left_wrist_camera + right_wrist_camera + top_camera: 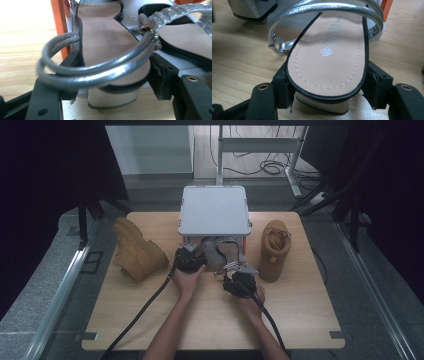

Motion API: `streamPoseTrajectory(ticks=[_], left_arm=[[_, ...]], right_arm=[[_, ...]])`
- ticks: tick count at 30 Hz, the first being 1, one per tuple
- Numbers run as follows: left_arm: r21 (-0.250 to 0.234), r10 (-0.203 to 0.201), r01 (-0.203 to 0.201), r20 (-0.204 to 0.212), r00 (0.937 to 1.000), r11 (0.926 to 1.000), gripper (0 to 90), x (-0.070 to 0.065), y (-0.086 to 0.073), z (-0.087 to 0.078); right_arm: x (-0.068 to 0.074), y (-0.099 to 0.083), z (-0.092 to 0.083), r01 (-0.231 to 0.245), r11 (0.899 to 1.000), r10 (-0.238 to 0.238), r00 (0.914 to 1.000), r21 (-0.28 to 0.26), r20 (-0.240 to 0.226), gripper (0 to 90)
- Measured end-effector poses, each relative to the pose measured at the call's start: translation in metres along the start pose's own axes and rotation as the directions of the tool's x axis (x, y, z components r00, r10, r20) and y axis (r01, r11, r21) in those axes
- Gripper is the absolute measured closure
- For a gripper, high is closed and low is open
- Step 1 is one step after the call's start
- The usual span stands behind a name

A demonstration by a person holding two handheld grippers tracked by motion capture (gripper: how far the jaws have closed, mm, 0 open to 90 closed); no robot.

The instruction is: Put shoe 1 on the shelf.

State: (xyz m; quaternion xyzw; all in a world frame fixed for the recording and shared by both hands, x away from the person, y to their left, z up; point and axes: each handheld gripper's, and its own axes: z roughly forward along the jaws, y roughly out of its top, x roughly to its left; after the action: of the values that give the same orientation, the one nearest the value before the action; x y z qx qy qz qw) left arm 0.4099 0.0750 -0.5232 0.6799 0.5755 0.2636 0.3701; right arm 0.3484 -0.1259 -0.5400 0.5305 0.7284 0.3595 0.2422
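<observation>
Under the grey shelf (215,210) at the table's (150,320) middle, your two silver sandals lie side by side, long axes pointing away from you. Your left gripper (105,82) straddles the heel of the left sandal (110,45), jaws wide (whether the pads press, I cannot tell); your right gripper (327,86) clamps the right sandal (329,57) at its heel.

1 overhead, 2 close (sandals shared)

2 sandals (222,252) between 2 boots (136,250) — under shelf (215,210)

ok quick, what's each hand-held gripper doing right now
Left hand-held gripper: closed on the heel end of a silver sandal.
Right hand-held gripper: closed on the heel end of the other silver sandal.
</observation>
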Motion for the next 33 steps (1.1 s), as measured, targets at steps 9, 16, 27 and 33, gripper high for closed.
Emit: streamPoseTrajectory(ticks=[9,16,27,33], left_arm=[[-0.057,-0.010,0.008,-0.036,0.9993,0.9983,38.2,-0.003,-0.006,0.001],[-0.062,-0.033,0.029,-0.069,0.9971,0.9976,38.3,-0.010,-0.002,0.008],[-0.051,-0.028,0.025,-0.066,0.9974,0.9984,38.3,-0.008,0.001,0.011],[-0.047,-0.036,0.033,-0.064,0.9973,0.9984,38.7,-0.008,0.001,0.011]], right_arm=[[0.000,0.000,0.000,0.000,1.000,0.000,1.0000,0.002,0.004,36.1],[0.000,0.000,0.000,0.001,1.000,-0.001,1.0000,0.003,0.002,36.1],[0.000,0.000,0.000,0.000,1.000,0.000,1.0000,0.001,0.001,36.1],[0.002,0.000,0.000,-0.017,1.000,0.016,0.9997,0.001,0.016,36.6]])
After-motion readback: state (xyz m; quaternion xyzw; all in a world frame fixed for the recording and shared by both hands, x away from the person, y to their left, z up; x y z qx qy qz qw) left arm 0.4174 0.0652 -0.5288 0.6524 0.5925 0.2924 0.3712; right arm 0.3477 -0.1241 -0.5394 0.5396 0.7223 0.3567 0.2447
